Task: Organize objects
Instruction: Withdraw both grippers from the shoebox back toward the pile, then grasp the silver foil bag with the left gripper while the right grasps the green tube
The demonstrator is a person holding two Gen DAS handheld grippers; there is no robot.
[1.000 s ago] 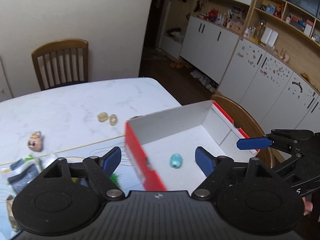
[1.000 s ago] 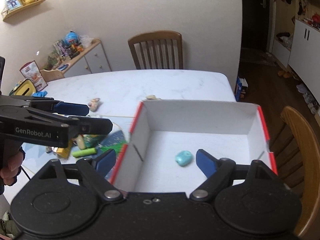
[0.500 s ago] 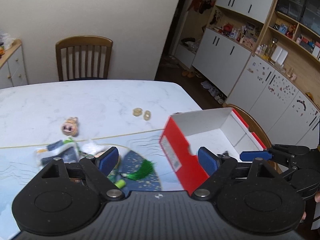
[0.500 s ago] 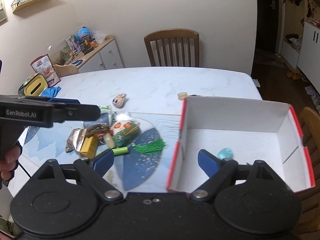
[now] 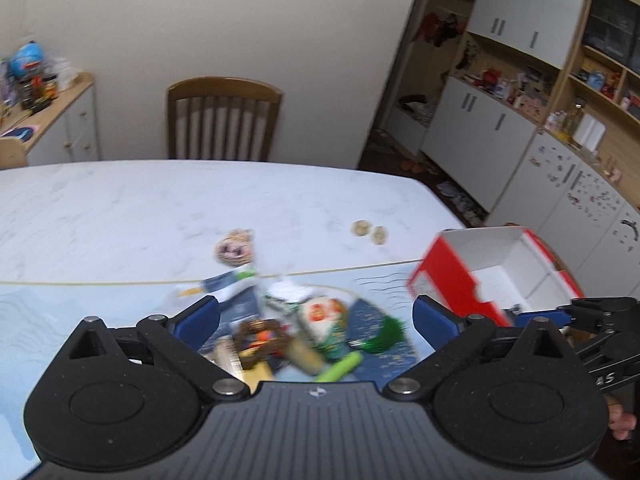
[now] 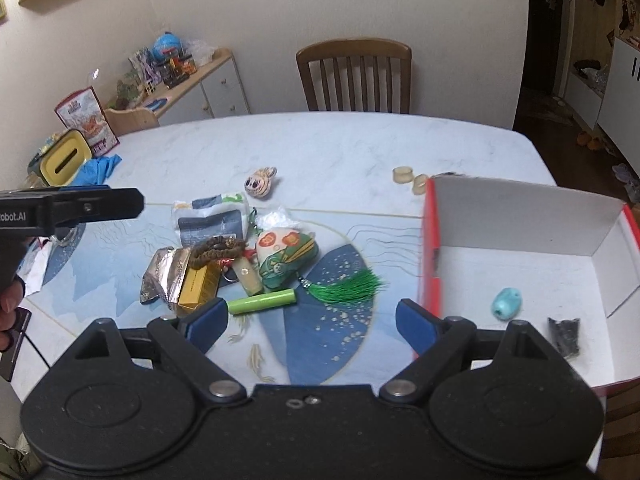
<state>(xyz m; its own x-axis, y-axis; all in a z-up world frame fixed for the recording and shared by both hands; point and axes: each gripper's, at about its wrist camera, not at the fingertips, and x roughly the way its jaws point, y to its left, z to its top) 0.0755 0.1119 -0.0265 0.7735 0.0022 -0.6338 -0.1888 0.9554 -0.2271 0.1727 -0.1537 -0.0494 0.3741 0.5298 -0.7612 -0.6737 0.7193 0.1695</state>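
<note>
marble tabletop [image 6: 328, 148]: white, veined, with a blue patterned mat [image 6: 120, 248] over its near part; the red box serves as landmark below.
left tongs [image 5: 316, 316]: spread wide, holding nothing, hovering above the pile well left of the red box; this view is blurred.
foil packet [image 6: 164, 276]: crumpled silver, at the far left end of the pile, well left of the red box.
yellow carton [image 6: 200, 286]: touching the foil packet on the side toward the red box.
brown bead string [image 6: 216, 250]: lying across the top of the carton and foil.
dark pouch [image 6: 212, 226]: behind the beads, farther from the camera, left of the red box.
tiger-face charm [image 6: 261, 178]: alone on bare marble, beyond the pile, well left of the red box.
embroidered sachet [image 6: 286, 258]: cream, green and red, mid-pile, its green tassel [image 6: 352, 286] pointing toward the red box.
green tube [image 6: 262, 302]: lying flat at the near edge of the pile, just ahead of the right tongs' left finger.
right tongs [image 6: 312, 322]: spread wide, holding nothing, low over the mat just left of the red box.
two pale rings [image 6: 410, 178]: on the marble just beyond the red box's far left corner.
red box [image 6: 430, 240]: open, white inside, at the tabletop's right edge.
turquoise bead [image 6: 506, 304]: inside the red box, on its floor.
black item [image 6: 564, 336]: inside the red box, right of the bead; too small to identify.
</note>
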